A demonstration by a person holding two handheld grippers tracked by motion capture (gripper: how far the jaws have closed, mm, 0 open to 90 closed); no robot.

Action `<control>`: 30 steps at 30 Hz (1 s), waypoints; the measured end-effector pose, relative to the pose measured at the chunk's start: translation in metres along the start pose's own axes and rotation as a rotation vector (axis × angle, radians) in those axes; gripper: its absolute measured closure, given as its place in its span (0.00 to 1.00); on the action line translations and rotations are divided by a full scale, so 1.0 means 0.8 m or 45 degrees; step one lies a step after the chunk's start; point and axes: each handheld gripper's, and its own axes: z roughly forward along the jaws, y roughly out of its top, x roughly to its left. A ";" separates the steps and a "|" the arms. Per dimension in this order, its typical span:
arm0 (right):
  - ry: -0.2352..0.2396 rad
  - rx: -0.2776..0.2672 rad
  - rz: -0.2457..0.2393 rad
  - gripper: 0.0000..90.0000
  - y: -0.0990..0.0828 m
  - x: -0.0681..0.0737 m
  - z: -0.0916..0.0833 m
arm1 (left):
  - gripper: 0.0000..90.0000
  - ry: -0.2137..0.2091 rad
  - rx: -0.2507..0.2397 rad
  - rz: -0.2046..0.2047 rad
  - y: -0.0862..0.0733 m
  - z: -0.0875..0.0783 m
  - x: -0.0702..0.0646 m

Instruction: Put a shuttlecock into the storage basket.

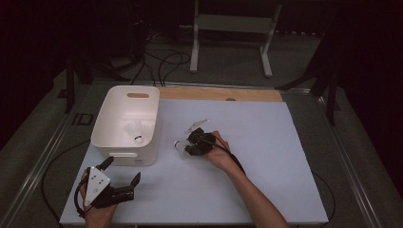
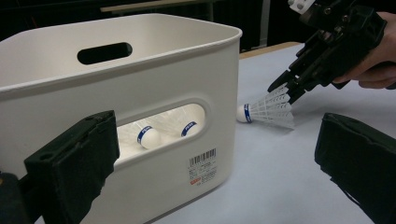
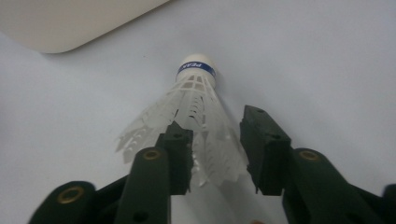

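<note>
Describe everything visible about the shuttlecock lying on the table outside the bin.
The shuttlecock is white, with a rounded cork-like head ringed by a blue printed band and a netted plastic-looking skirt. It lies on its side on the pale table, head pointing toward the white bin, apart from it. The right gripper straddles the skirt's wide end: one jaw touches the skirt, the other seems just clear, so it is not yet clamped.

White bin point(image 1: 127, 124) blocks the counter's point(image 1: 266, 142) left half toward the far edge. Between its right wall and the shuttlecock point(image 1: 179, 145) lies a narrow open lane. Right half and near edge of the counter lie open, save where the right gripper point(image 1: 190, 142) and left gripper point(image 1: 119, 183) sit.
</note>
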 end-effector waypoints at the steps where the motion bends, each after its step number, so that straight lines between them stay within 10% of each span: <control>1: -0.008 0.003 0.000 0.73 0.000 0.001 0.001 | 0.00 0.000 0.001 -0.001 0.000 0.000 0.000; 17: -0.040 -0.005 -0.048 0.99 0.024 0.017 0.002 | 0.00 0.002 -0.004 -0.005 0.000 -0.001 0.001; 30: -0.075 -0.026 -0.027 1.00 0.027 0.017 -0.008 | 0.00 0.002 0.001 -0.001 0.000 -0.001 0.001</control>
